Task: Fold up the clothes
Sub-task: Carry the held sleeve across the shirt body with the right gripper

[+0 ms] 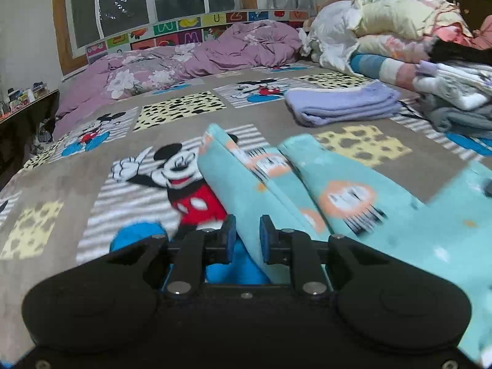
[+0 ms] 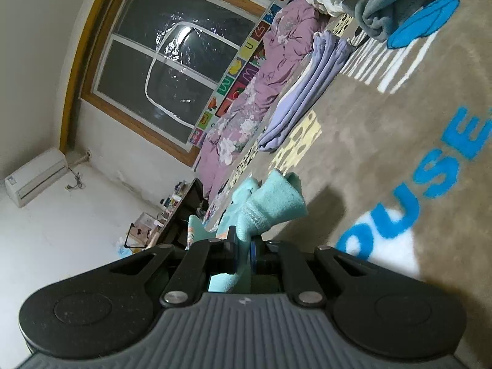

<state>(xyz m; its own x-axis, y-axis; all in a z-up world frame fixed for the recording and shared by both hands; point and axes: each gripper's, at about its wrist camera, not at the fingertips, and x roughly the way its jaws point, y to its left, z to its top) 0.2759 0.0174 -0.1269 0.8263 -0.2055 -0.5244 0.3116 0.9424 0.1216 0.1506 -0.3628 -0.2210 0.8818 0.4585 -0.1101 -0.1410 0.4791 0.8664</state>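
A teal garment (image 1: 323,190) with orange and white prints lies rumpled on the Mickey Mouse bedspread (image 1: 147,141). My left gripper (image 1: 247,233) has its blue pads a small gap apart, with a fold of the teal cloth between them; the hold is unclear. In the right wrist view my right gripper (image 2: 244,243) is shut on a bunched edge of the same teal garment (image 2: 273,203), held above the bedspread (image 2: 384,141) with the camera rolled sideways.
A folded lavender cloth (image 1: 341,104) lies behind the garment, also in the right wrist view (image 2: 307,92). A pile of folded clothes (image 1: 455,101) is at the right. A purple floral quilt (image 1: 172,67) lies along the headboard. A dark side table (image 1: 24,117) stands left.
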